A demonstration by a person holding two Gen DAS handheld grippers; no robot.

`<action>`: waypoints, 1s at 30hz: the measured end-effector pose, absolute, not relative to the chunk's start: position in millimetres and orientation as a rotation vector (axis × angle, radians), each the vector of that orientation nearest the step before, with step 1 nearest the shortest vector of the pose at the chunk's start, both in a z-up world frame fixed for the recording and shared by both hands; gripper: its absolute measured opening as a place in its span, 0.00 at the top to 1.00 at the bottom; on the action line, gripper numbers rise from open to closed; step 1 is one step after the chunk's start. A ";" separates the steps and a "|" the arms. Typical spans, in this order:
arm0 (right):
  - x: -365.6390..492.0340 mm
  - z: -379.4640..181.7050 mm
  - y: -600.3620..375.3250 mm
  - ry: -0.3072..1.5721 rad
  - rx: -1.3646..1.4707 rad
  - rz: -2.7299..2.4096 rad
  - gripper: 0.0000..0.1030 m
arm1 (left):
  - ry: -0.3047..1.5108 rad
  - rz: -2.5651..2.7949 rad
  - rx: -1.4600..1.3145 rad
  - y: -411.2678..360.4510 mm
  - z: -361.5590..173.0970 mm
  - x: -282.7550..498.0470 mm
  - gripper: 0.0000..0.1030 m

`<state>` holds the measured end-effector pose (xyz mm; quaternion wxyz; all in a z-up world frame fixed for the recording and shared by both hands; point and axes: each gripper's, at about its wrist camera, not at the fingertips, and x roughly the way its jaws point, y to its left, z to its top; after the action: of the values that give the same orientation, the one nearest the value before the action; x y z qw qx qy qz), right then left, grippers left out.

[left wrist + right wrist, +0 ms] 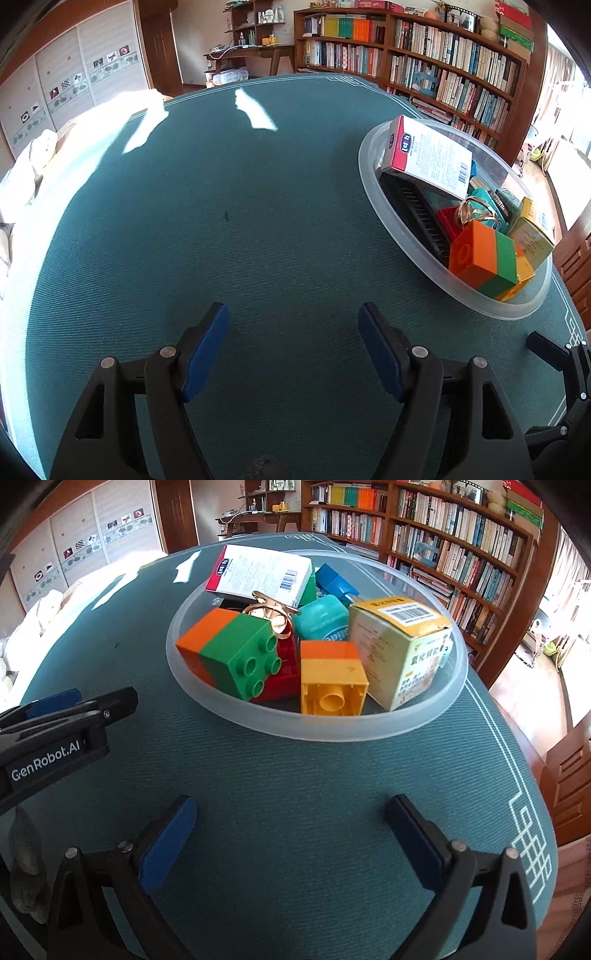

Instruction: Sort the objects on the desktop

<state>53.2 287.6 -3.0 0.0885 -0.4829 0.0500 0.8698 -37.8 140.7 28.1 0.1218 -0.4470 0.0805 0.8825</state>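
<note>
A frosted plastic bowl (pixel 314 734) stands on the green table mat, right of centre in the left wrist view (pixel 373 192). It holds an orange-green brick (pixel 236 650), a yellow-orange brick (pixel 332 679), a red brick, a white-pink box (pixel 258 572), a yellow carton (pixel 402 646), a teal container (pixel 325 620), a gold clip (pixel 273 613) and a black comb (pixel 417 214). My right gripper (pixel 291 812) is open and empty, just in front of the bowl. My left gripper (pixel 293 317) is open and empty over bare mat, left of the bowl.
The green mat (pixel 221 221) has a white border line near its right edge (pixel 517 775). Bookshelves (pixel 443 62) stand behind the table. A white cloth (pixel 22 177) lies past the left edge. The left gripper's body (pixel 55 738) shows at the right view's left.
</note>
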 end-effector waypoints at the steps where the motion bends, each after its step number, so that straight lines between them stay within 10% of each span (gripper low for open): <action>1: 52.8 -2.4 287.4 0.143 -1.450 2.588 0.00 | 0.243 2.582 -1.320 140.4 26.4 -38.4 0.26; 30: 59.3 21.7 285.7 0.174 -1.236 2.572 0.00 | 0.234 2.573 -1.246 150.2 53.7 -29.2 0.26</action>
<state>59.3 285.7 21.7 0.1411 -0.4279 0.0604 0.8907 -29.2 150.2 53.7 0.1360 -0.4302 0.0809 0.8887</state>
